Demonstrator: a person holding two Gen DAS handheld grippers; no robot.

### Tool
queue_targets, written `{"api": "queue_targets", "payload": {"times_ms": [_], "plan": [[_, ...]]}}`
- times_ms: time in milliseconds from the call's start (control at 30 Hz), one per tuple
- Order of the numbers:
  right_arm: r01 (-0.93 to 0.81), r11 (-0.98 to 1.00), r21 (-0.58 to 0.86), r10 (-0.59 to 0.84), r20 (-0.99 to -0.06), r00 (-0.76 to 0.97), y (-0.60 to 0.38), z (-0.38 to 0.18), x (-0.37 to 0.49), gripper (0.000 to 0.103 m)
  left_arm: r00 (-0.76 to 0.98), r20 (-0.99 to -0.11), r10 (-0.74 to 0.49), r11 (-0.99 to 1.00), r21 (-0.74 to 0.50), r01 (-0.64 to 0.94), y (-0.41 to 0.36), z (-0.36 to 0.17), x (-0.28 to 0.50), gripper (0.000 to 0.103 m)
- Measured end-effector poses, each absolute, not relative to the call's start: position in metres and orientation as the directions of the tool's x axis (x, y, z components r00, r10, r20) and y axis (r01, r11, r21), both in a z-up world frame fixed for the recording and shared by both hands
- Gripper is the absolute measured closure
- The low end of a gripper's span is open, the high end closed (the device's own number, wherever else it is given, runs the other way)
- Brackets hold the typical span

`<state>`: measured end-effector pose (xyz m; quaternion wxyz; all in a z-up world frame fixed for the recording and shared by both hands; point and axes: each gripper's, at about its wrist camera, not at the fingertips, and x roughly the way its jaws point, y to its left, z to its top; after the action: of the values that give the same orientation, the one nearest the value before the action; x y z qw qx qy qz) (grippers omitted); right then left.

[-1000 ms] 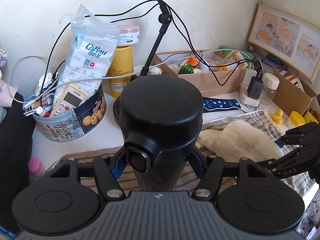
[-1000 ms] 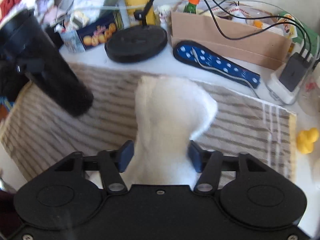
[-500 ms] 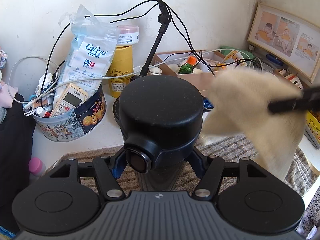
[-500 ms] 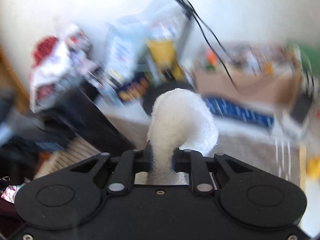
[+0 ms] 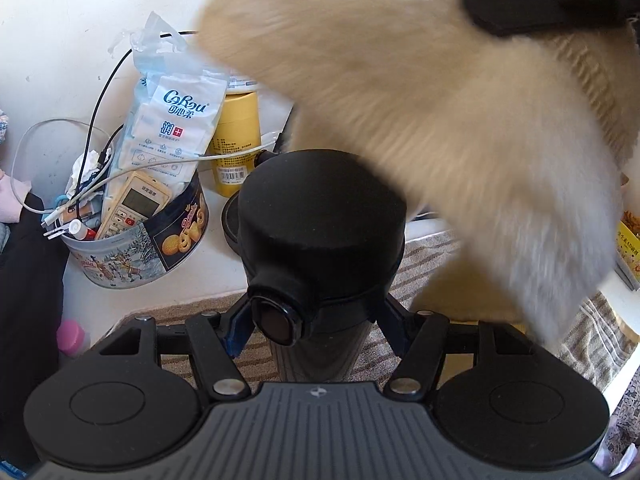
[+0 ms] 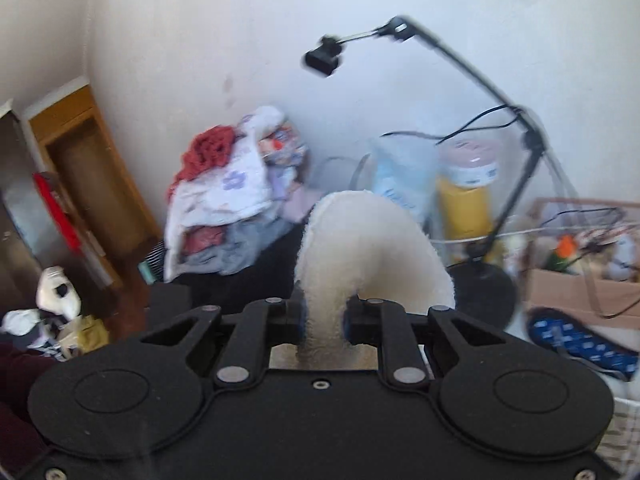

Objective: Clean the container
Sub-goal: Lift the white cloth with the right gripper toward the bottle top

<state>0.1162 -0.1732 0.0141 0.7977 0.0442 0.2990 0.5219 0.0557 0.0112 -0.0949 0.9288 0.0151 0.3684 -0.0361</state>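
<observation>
Two grippers, both loaded. Left gripper (image 5: 316, 326) has its blue-padded fingers closed around the dark body of a black flask (image 5: 320, 236), held upright just below the wide black lid; a round button on the lid faces the camera. Flask sits over a striped towel (image 5: 424, 256) on the white table (image 5: 216, 264).

Right gripper (image 6: 323, 318) is pinched narrow on a cream fleece cloth (image 6: 372, 256) — the cloth arches up and flops over to the right in its own view. In the left wrist view the same cloth (image 5: 440, 120) is motion-blurred, hanging above and to the right of the flask lid, lower edge close to or brushing the lid's far right rim; can't tell if it touches. A black finger of the right gripper shows top right against the cloth.

Clutter behind: cookie tin (image 5: 160, 240) holding a remote (image 5: 136, 204) and cables, tissue pack (image 5: 172, 120), yellow canister (image 5: 236, 140). Right wrist view — black camera stand (image 6: 480, 120), cardboard box (image 6: 580, 296), pile of clothes (image 6: 228, 200).
</observation>
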Motion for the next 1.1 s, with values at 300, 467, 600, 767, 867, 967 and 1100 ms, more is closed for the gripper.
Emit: {"api": "queue_targets", "payload": {"times_ms": [300, 467, 600, 767, 867, 967, 1100], "plan": [[-0.84, 0.446, 0.308, 0.818, -0.522, 0.243, -0.127, -0.003, 0.112, 0.088, 0.739, -0.672, -0.055, 0.992, 0.049, 0.118, 0.001, -0.096, 0.048, 0.039], [-0.834, 0.536, 0.133, 0.734, -0.561, 0.383, -0.122, -0.006, 0.118, 0.088, 0.739, -0.671, -0.059, 0.995, 0.022, 0.099, 0.006, -0.097, 0.052, 0.039], [-0.813, 0.564, 0.143, 0.716, -0.576, 0.394, -0.136, -0.008, 0.121, 0.088, 0.737, -0.673, -0.06, 0.996, 0.011, 0.091, 0.009, -0.097, 0.056, 0.039], [-0.827, 0.52, 0.215, 0.751, -0.577, 0.321, -0.15, -0.004, 0.108, 0.088, 0.735, -0.675, -0.064, 0.996, 0.003, 0.089, 0.011, -0.097, 0.06, 0.039], [-0.84, 0.472, 0.267, 0.787, -0.558, 0.265, -0.145, -0.001, 0.102, 0.088, 0.736, -0.673, -0.065, 0.995, 0.008, 0.096, 0.009, -0.097, 0.06, 0.039], [-0.84, 0.452, 0.3, 0.807, -0.538, 0.242, -0.132, -0.002, 0.108, 0.088, 0.737, -0.673, -0.064, 0.996, 0.006, 0.092, 0.009, -0.097, 0.059, 0.039], [-0.847, 0.439, 0.299, 0.815, -0.53, 0.235, -0.113, -0.005, 0.113, 0.088, 0.736, -0.674, -0.062, 0.997, -0.005, 0.079, 0.012, -0.097, 0.058, 0.04]]}}
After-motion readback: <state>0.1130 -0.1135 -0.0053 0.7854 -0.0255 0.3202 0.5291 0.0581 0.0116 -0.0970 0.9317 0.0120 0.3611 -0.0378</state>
